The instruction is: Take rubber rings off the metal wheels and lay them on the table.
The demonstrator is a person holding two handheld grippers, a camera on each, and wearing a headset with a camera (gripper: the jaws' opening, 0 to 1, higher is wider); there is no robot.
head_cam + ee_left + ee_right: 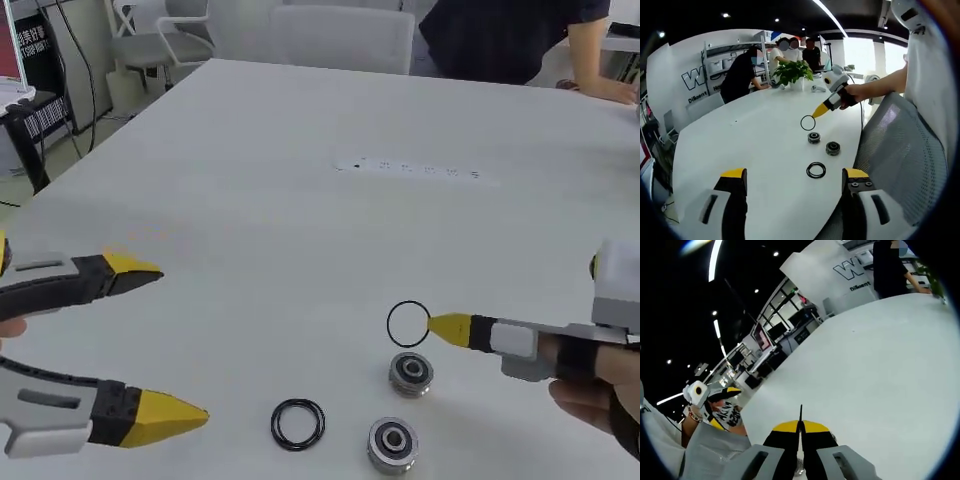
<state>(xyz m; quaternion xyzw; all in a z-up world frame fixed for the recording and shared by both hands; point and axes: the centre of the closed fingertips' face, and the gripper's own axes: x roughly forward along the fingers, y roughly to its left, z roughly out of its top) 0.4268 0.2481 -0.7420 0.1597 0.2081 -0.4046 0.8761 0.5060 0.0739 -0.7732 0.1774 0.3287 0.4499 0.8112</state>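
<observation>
The right gripper point(440, 326) is reaching in from the right, lying close to level over the desk point(250, 200), with a hand point(600, 395) wrapping its grip. Its fingers are pressing together and pinching a rubber ring point(408, 303) by its right edge. The ring is hanging free of the wheels, just beyond the farther metal wheel point(411, 372). In the right gripper view the ring point(800, 412) is showing edge-on as a thin dark line rising between the closed yellow fingers point(812, 427).

The left gripper point(183, 342) is hovering at the near left, pointing right, its fingers point(165, 415) spreading wide with nothing between them. Its own view is showing the same wide gap.

The nearer metal wheel point(392, 442) is sitting just near of the first. To its left, two more black rings point(274, 424) are lying overlapped on the desk. The desk is white and broad, carrying a white power strip point(415, 168) farther off. At the far edge a person in a dark top point(510, 35) is leaning on it, and a potted plant point(792, 72) is standing there. A grey mesh chair point(900, 150) is sitting at the desk's near side.
</observation>
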